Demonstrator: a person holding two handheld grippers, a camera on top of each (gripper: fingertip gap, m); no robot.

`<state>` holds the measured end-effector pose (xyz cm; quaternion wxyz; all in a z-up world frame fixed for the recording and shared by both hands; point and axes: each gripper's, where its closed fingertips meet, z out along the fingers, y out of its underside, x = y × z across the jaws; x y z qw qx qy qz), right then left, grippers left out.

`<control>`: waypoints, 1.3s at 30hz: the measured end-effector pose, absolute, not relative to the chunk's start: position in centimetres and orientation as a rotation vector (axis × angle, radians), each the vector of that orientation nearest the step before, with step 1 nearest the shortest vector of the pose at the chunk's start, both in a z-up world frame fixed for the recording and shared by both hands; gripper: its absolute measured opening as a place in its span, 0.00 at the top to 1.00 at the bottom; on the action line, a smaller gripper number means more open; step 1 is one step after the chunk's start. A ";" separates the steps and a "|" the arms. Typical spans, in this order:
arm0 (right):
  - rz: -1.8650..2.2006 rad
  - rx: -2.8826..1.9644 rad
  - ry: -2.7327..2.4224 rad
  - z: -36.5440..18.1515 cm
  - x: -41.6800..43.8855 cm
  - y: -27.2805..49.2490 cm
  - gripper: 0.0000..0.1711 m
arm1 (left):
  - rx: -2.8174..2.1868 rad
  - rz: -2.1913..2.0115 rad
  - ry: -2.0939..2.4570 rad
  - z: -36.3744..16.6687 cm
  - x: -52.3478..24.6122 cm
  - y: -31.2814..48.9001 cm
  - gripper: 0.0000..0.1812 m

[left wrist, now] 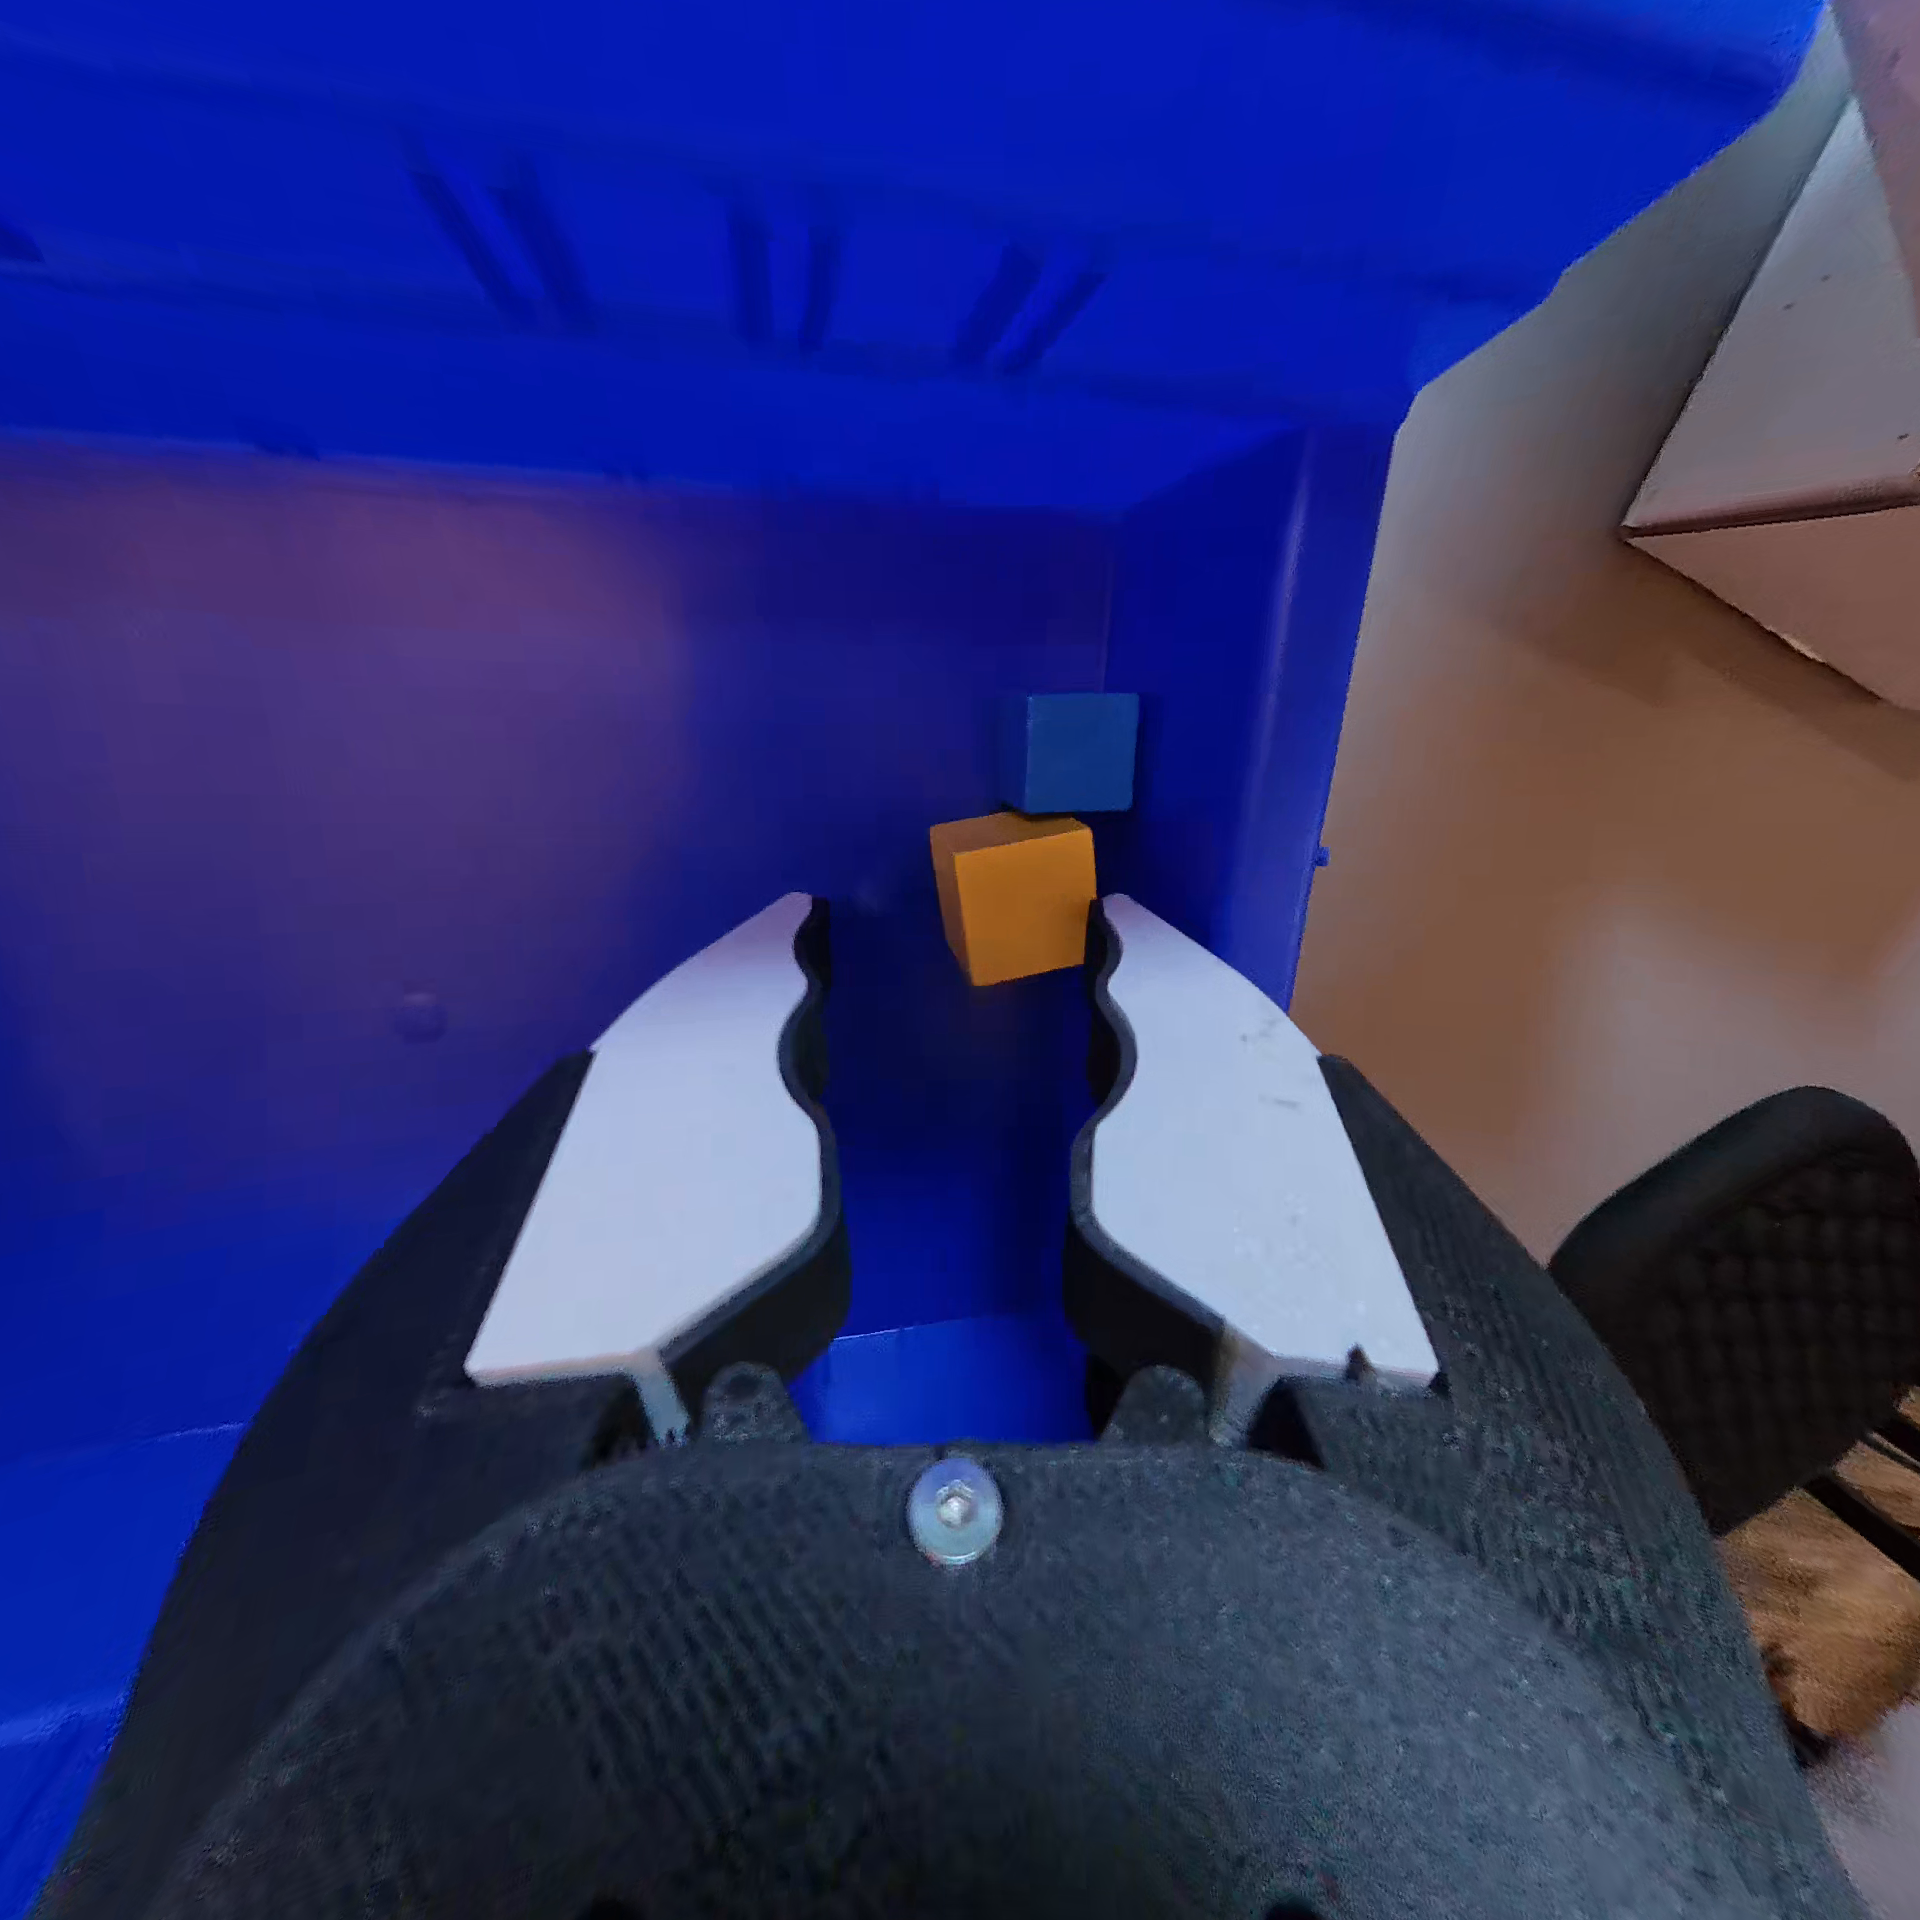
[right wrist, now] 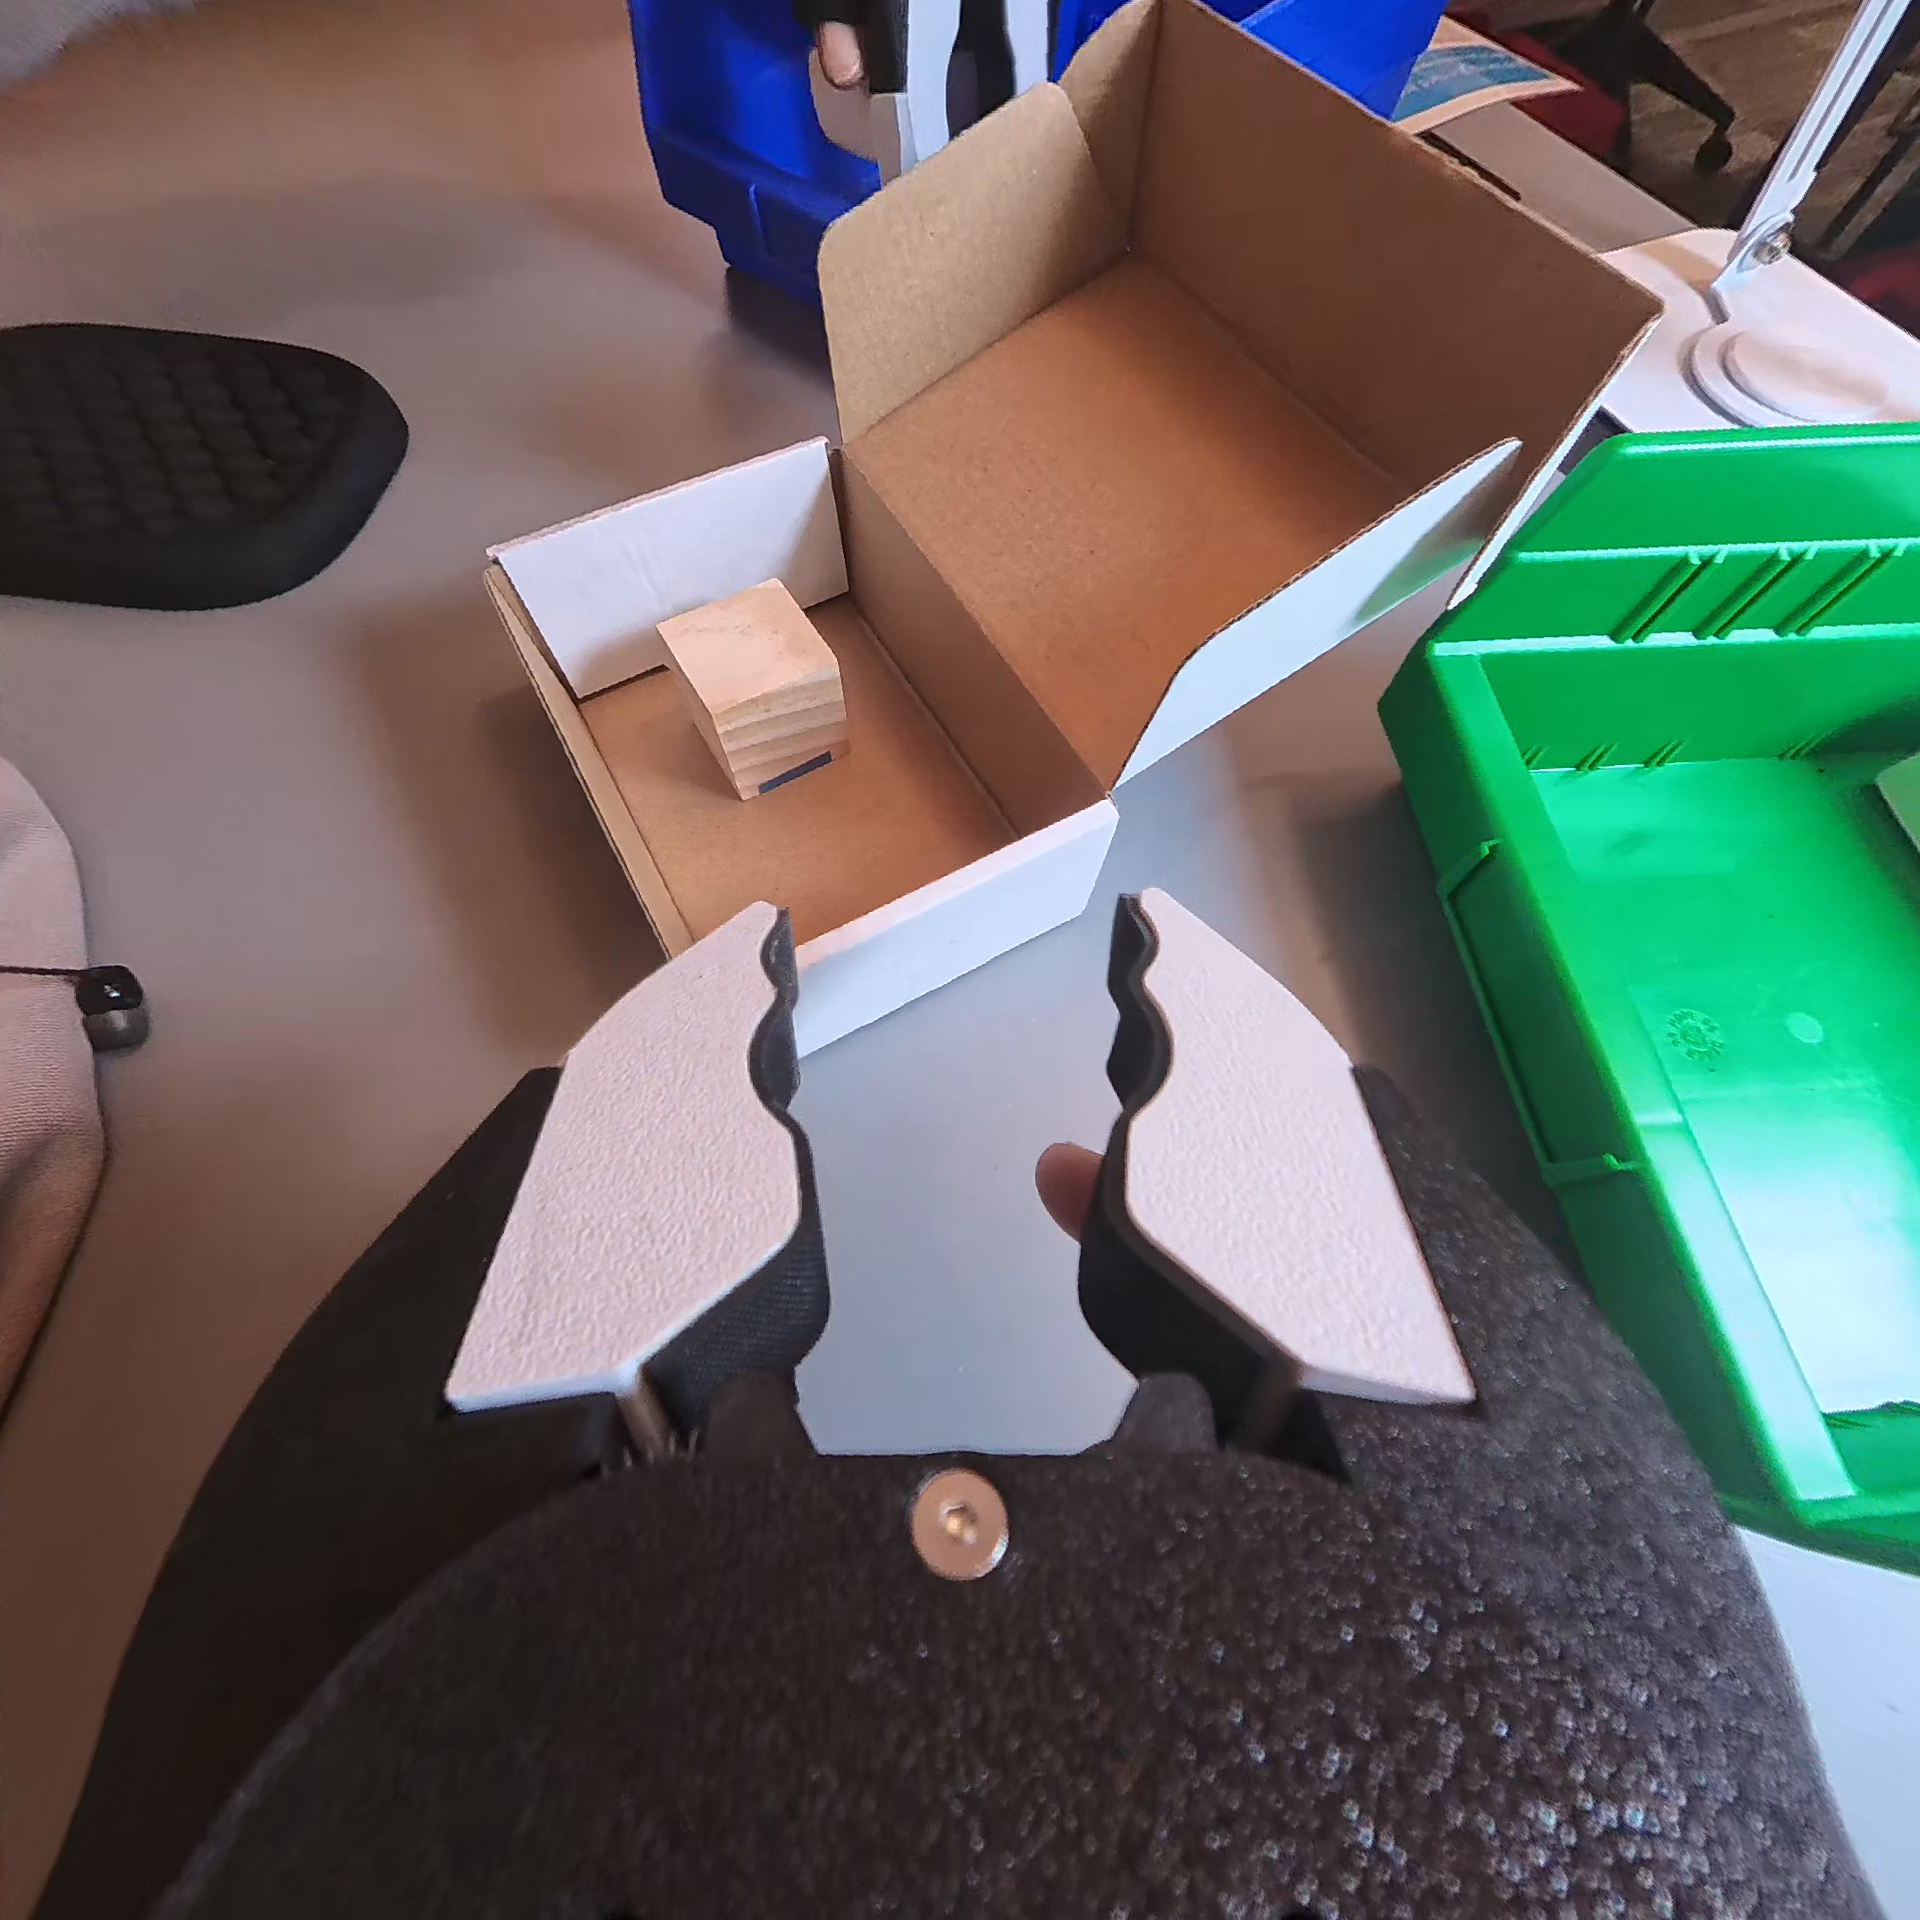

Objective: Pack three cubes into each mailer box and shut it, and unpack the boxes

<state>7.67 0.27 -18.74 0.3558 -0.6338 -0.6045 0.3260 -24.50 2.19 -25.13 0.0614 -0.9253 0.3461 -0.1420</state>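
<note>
My left gripper (left wrist: 954, 906) is open inside a blue bin (left wrist: 520, 727). An orange cube (left wrist: 1013, 899) lies just beyond its tips, close to the right fingertip (left wrist: 1127, 925). A blue cube (left wrist: 1070, 750) lies behind it in the bin's corner. My right gripper (right wrist: 954, 920) is open and empty above the table, just in front of an open white mailer box (right wrist: 935, 935). A plain wooden cube (right wrist: 758, 691) sits inside the box near its left wall. The box lid (right wrist: 1195, 416) stands open behind. The left gripper and the blue bin (right wrist: 738, 135) show far off in the right wrist view.
A green bin (right wrist: 1714, 987) stands to the right of the mailer box. A white lamp base (right wrist: 1766, 374) is at the back right. A black chair armrest (right wrist: 177, 457) is at the left. Another white box (left wrist: 1787, 436) shows right of the blue bin. There is about 35 cm between the tips of the two grippers. Measured from the fingertips, the plain wooden cube (right wrist: 758, 691) is 10 cm or so from the right gripper and 20 cm from the left.
</note>
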 end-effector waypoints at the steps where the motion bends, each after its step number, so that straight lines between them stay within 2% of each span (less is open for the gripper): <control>1: 0.840 -1.636 -1.559 -18.7 7.7 0.3 0.66 | -2.785 -0.379 1.045 -25.0 -24.9 2.7 0.76; 4: 0.842 -1.637 -1.550 -18.7 7.7 0.5 0.67 | -2.755 -0.139 1.004 -24.5 -27.2 4.6 0.83; 7: 0.838 -1.634 -1.548 -18.6 7.8 0.5 0.67 | -2.736 -0.098 0.964 -23.8 -27.7 5.1 0.81; 11: 0.841 -1.633 -1.549 -18.7 7.7 0.5 0.68 | -2.695 -0.061 1.052 -23.9 -27.3 5.0 0.70; 14: 0.837 -1.631 -1.554 -18.8 7.6 0.4 0.68 | -2.683 -0.030 1.163 -24.8 -26.9 4.8 0.67; 16: 0.838 -1.628 -1.555 -18.7 7.6 0.4 0.68 | -2.661 0.034 1.224 -25.5 -27.1 5.2 0.70; 18: 0.840 -1.626 -1.555 -18.7 7.6 0.3 0.68 | -2.669 0.090 1.245 -25.8 -27.4 5.4 0.84; 21: 0.842 -1.621 -1.553 -18.6 7.6 0.3 0.69 | -2.676 0.102 1.265 -24.9 -27.3 5.2 0.85; 25: 0.841 -1.612 -1.553 -18.5 7.6 0.2 0.69 | -2.588 0.109 1.250 -21.0 -26.0 5.0 0.85; 32: 0.853 -1.608 -1.548 -18.3 7.5 0.2 0.70 | -2.348 -0.019 1.274 -12.4 -16.1 2.0 0.85; 35: 0.853 -1.597 -1.553 -18.1 7.4 -0.1 0.70 | -2.327 -0.135 1.341 -12.6 -10.7 -0.5 0.85; 39: 0.853 -1.581 -1.552 -17.8 7.4 -0.4 0.70 | -2.357 -0.231 1.430 -15.6 -5.1 -2.5 0.85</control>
